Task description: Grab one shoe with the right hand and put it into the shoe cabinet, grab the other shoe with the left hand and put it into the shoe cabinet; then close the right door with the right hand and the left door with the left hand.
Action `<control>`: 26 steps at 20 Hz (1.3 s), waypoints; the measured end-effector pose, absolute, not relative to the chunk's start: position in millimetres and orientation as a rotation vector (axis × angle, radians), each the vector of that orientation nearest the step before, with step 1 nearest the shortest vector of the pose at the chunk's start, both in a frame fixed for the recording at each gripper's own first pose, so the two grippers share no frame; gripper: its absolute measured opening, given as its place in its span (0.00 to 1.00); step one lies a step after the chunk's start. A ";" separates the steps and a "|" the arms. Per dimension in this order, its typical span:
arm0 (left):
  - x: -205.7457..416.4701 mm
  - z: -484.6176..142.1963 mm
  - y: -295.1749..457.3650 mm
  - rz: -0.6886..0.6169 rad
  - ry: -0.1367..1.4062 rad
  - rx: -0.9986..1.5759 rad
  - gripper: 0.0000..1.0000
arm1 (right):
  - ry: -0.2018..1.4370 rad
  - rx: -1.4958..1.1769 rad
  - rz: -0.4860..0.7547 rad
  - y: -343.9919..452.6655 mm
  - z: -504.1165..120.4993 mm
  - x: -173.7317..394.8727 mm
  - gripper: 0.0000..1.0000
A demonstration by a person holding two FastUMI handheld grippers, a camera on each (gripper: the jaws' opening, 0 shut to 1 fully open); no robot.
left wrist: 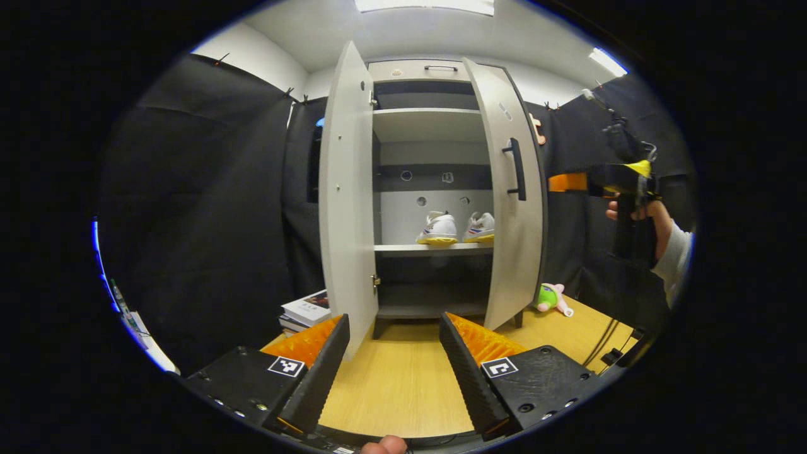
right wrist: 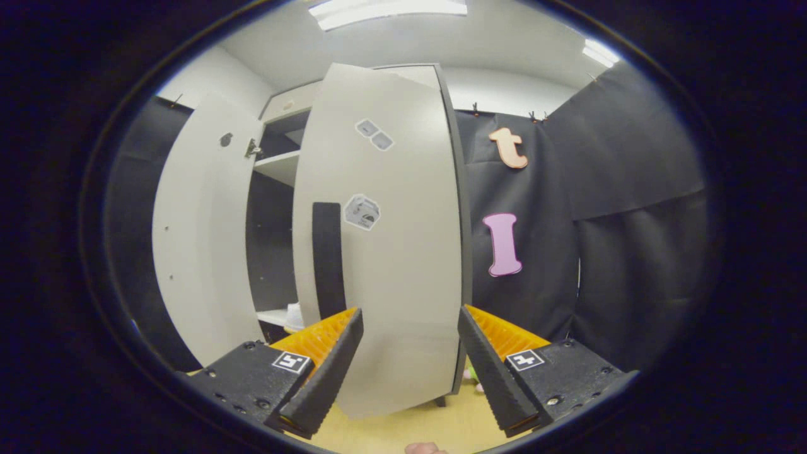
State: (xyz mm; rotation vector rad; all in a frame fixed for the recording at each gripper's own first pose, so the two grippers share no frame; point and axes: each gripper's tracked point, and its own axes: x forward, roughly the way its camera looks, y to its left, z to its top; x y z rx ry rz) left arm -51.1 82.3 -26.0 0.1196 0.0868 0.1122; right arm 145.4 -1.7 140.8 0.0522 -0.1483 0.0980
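Shoes (left wrist: 455,228), two, are set side by side on the middle shelf (left wrist: 434,248) of the shoe cabinet (left wrist: 435,126), partly hidden behind the half-open right door (right wrist: 403,252); both doors are counted ajar, left tongs (left wrist: 394,362) and right tongs (right wrist: 410,359) spread wide, nothing held.

plush toy (left wrist: 552,297) and books (left wrist: 307,310) on table (left wrist: 397,384)
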 end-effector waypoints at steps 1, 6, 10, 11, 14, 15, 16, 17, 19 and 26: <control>-51.2 -22.2 98.5 0.144 0.080 0.133 0.86 | -0.148 0.010 0.100 -2.0 129.4 126.0 0.98; -38.5 0.1 196.7 0.338 0.053 0.195 0.87 | -0.133 -0.042 0.070 7.7 83.7 48.7 0.98; -3.9 40.7 237.0 0.357 -0.001 0.190 0.87 | -0.108 0.014 0.097 36.4 60.1 27.4 0.94; 9.5 53.4 246.8 0.359 -0.016 0.195 0.87 | -0.096 0.014 0.114 42.0 55.3 25.6 0.98; 45.5 78.9 263.9 0.347 -0.014 0.190 0.88 | -0.086 -0.021 0.110 41.3 48.7 22.1 0.98; 56.5 84.6 266.9 0.338 -0.010 0.177 0.88 | -0.089 -0.036 0.104 40.0 48.5 20.1 0.98; 66.8 90.0 268.2 0.327 -0.009 0.156 0.88 | -0.090 -0.042 0.102 39.7 48.1 19.2 0.98; 76.3 95.7 268.9 0.319 -0.007 0.133 0.88 | -0.089 -0.042 0.100 39.7 47.1 17.6 0.98; 91.3 109.2 269.4 0.304 -0.021 0.101 0.89 | -0.080 -0.043 0.098 39.6 43.4 17.3 0.98; 106.9 117.3 251.2 0.258 -0.007 0.124 0.85 | -0.073 -0.056 0.056 26.3 39.6 20.4 0.98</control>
